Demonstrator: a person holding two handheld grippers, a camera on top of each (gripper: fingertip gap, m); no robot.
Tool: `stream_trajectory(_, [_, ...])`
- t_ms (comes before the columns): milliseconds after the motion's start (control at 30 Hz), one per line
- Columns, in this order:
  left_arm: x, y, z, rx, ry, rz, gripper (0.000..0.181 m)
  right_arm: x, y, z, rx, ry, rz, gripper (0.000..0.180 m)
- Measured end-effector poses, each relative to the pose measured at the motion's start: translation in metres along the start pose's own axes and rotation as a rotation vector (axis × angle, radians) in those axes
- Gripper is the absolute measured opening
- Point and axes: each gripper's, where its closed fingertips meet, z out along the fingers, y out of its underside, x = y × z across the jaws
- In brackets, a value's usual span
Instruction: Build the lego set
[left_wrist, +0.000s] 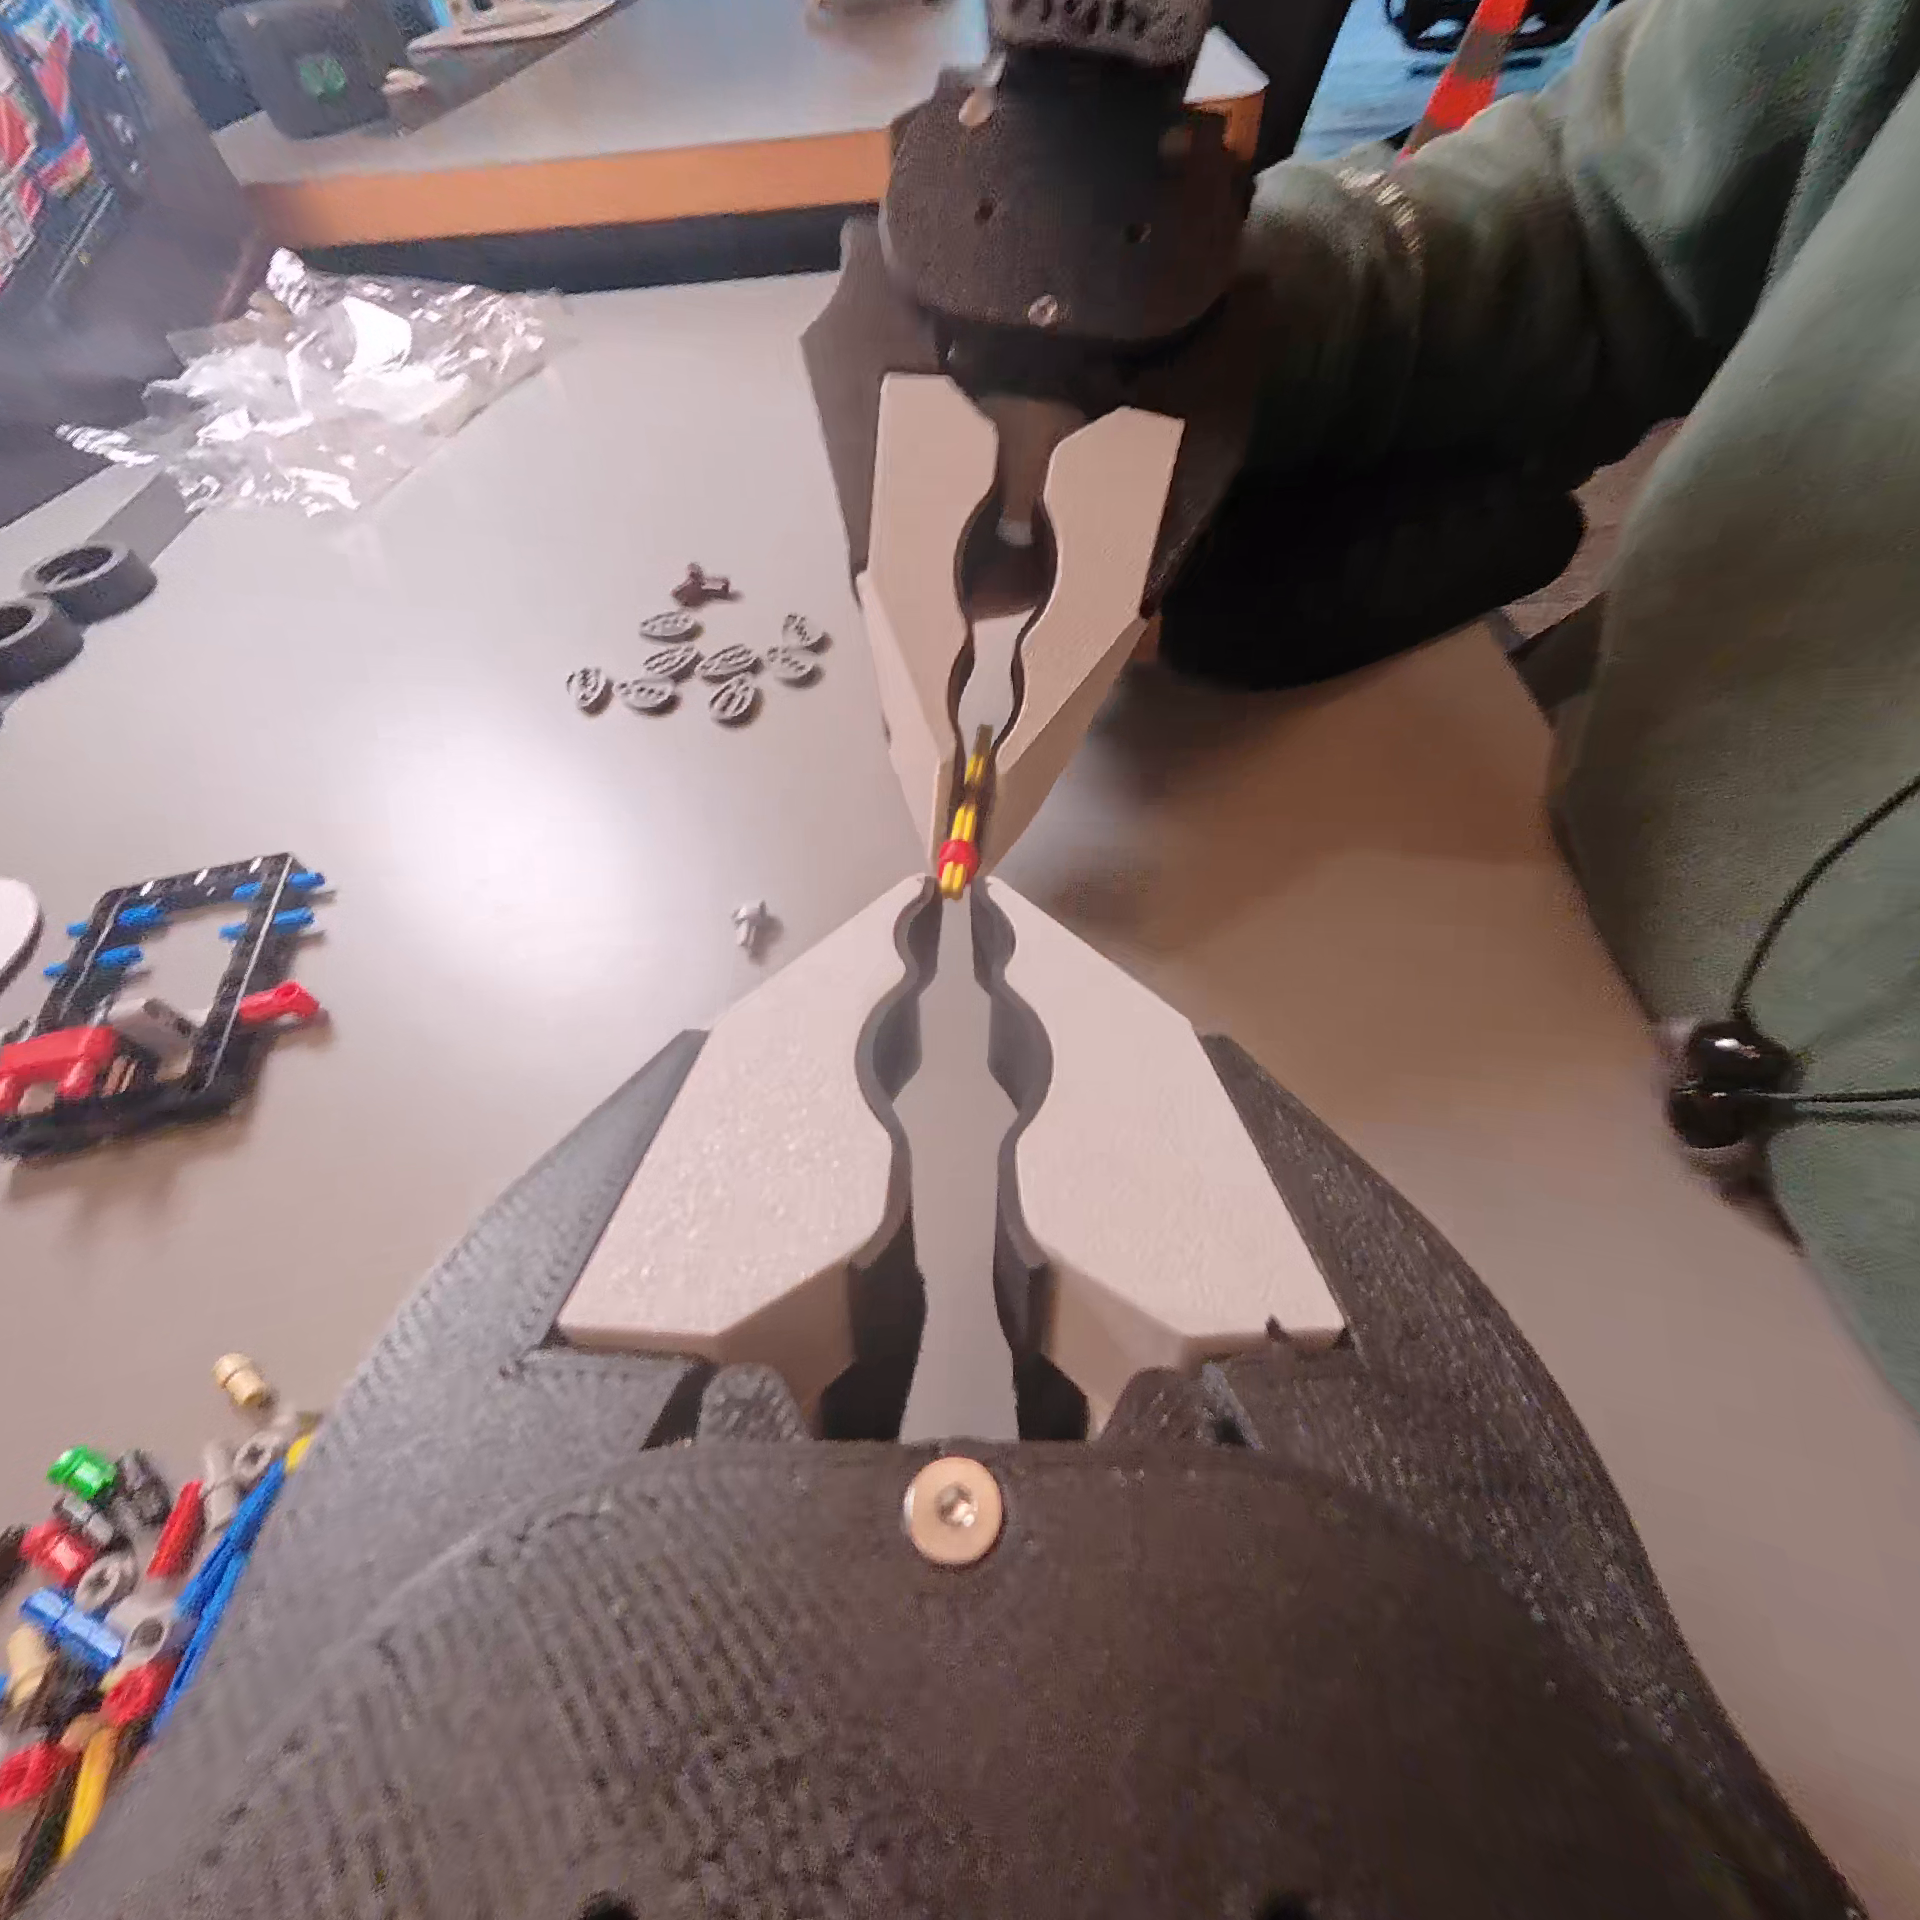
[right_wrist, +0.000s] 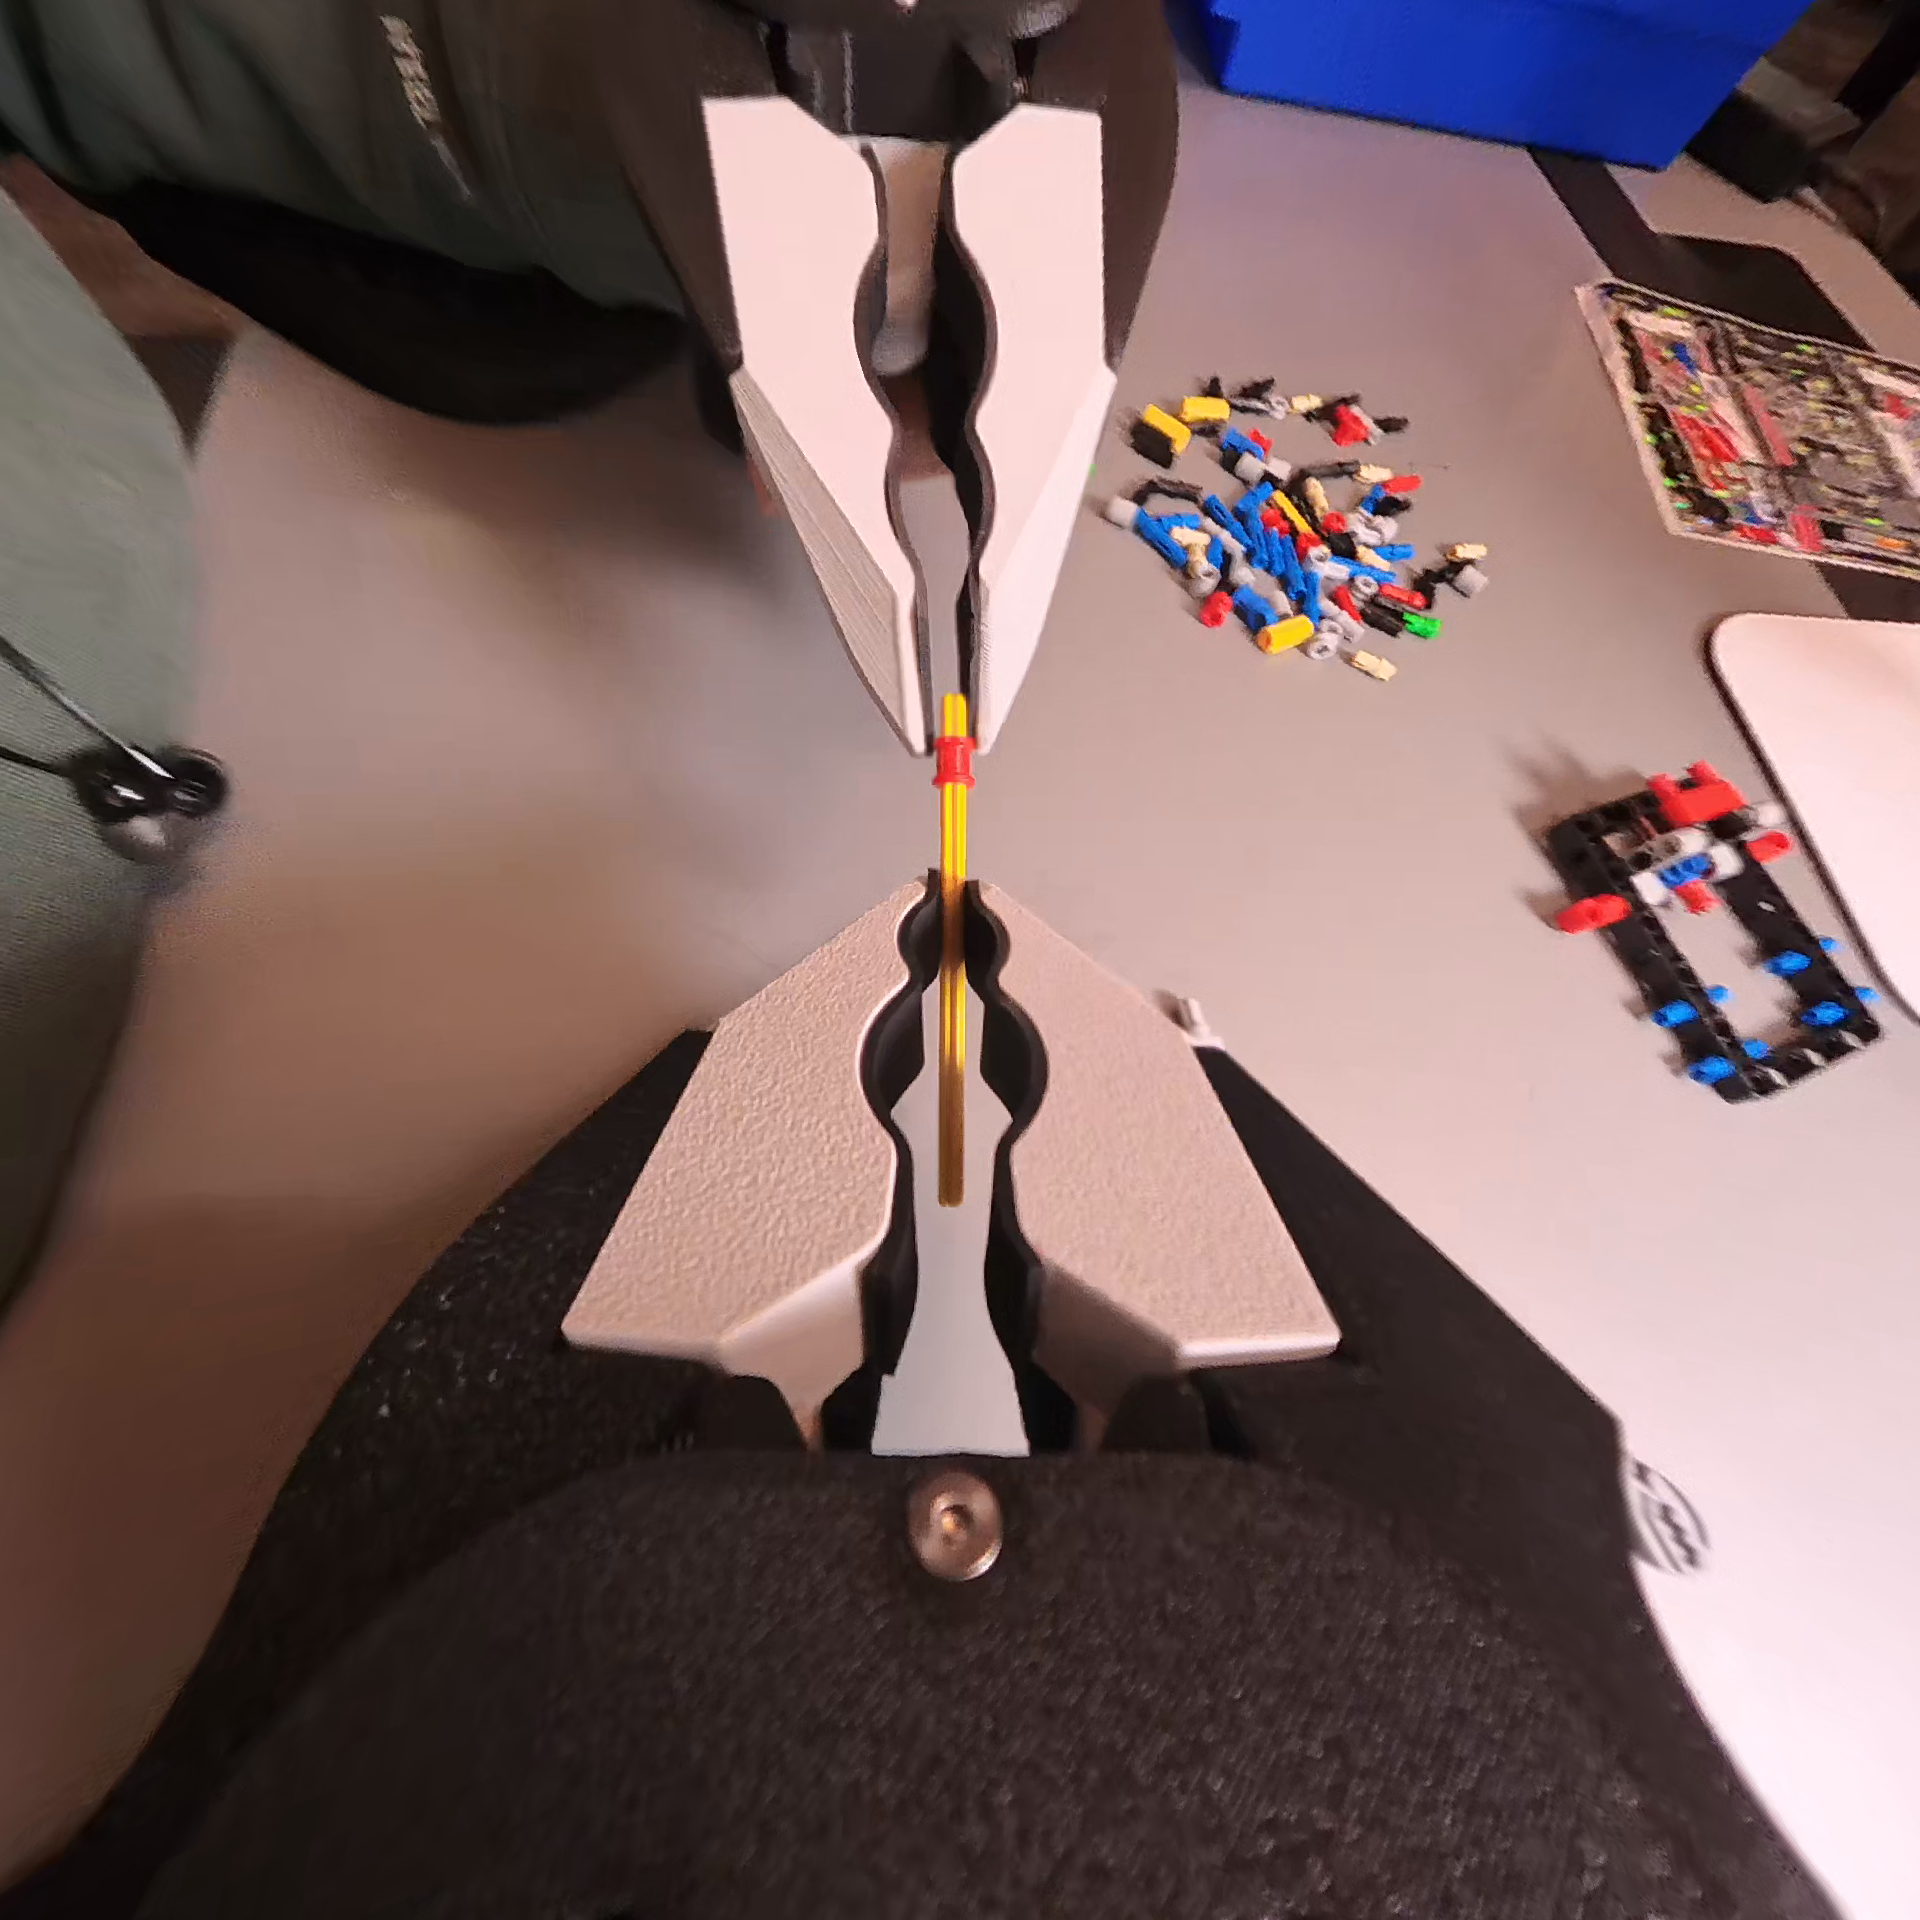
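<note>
Right tool (right_wrist: 951, 883) nearest: jaws nearly closed, clamping yellow axle (right_wrist: 952, 831) lengthwise. Left tool (right_wrist: 953, 743) tip-to-tip opposite, pinching red bushing (right_wrist: 953, 762) on the axle, above bench (right_wrist: 520, 675). Axle looks light, stiff, thin and slick; grip along the shaft, push the bushing squarely. Black frame (right_wrist: 1714, 935) lies aside.

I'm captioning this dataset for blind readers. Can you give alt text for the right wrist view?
The right hand-held gripper grips a thin yellow plastic axle carrying a small red bush, which the opposing left hand-held gripper meets tip to tip. Loose colourful bricks and a black rectangular frame lie on the grey table.
</note>
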Motion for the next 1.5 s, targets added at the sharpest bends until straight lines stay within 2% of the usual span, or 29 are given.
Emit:
stream_trajectory(200, [-0.012, 0.001, -0.004, 0.023, -0.049, -0.032, 0.0, 0.014, 0.009, -0.004, -0.075, 0.106, -0.09, 0.001])
stream_trajectory(367, [-0.016, 0.006, 0.002, -0.006, -0.058, -0.091, 0.027, 0.02, 0.017, 0.0, -0.156, 0.172, -0.189, 0.001])
stream_trajectory(433, [-0.014, 0.011, 0.009, -0.038, -0.054, -0.096, 0.023, 0.016, 0.016, 0.005, -0.17, 0.164, -0.222, 0.001])
stream_trajectory(500, [-0.011, 0.016, 0.013, -0.082, -0.051, -0.079, 0.006, 0.013, 0.015, 0.007, -0.177, 0.165, -0.249, 0.001])
stream_trajectory(600, [-0.009, 0.016, 0.013, -0.091, -0.049, -0.065, 0.006, 0.013, 0.014, 0.006, -0.168, 0.166, -0.253, 0.001])
stream_trajectory(767, [-0.015, -0.006, 0.001, 0.037, -0.053, -0.104, 0.006, 0.022, -0.011, -0.005, 0.006, 0.196, -0.183, 0.004])
stream_trajectory(933, [-0.029, -0.034, -0.028, 0.293, -0.041, -0.205, 0.005, 0.038, -0.035, -0.031, 0.294, 0.135, 0.065, 0.032])
stream_trajectory(1033, [-0.03, -0.045, -0.038, 0.386, -0.013, -0.235, 0.005, 0.043, -0.041, -0.039, 0.406, 0.096, 0.168, 0.036])
stream_trajectory(1267, [-0.018, -0.046, -0.032, 0.379, 0.026, -0.199, 0.005, 0.036, -0.053, -0.045, 0.534, -0.021, 0.3, 0.024])
stream_trajectory(1400, [-0.014, -0.047, -0.029, 0.358, 0.012, -0.158, 0.005, 0.026, -0.059, -0.048, 0.561, -0.087, 0.297, 0.003])
stream_trajectory(1500, [-0.012, -0.052, -0.031, 0.361, -0.012, -0.119, 0.006, 0.019, -0.064, -0.053, 0.597, -0.136, 0.298, 0.0])
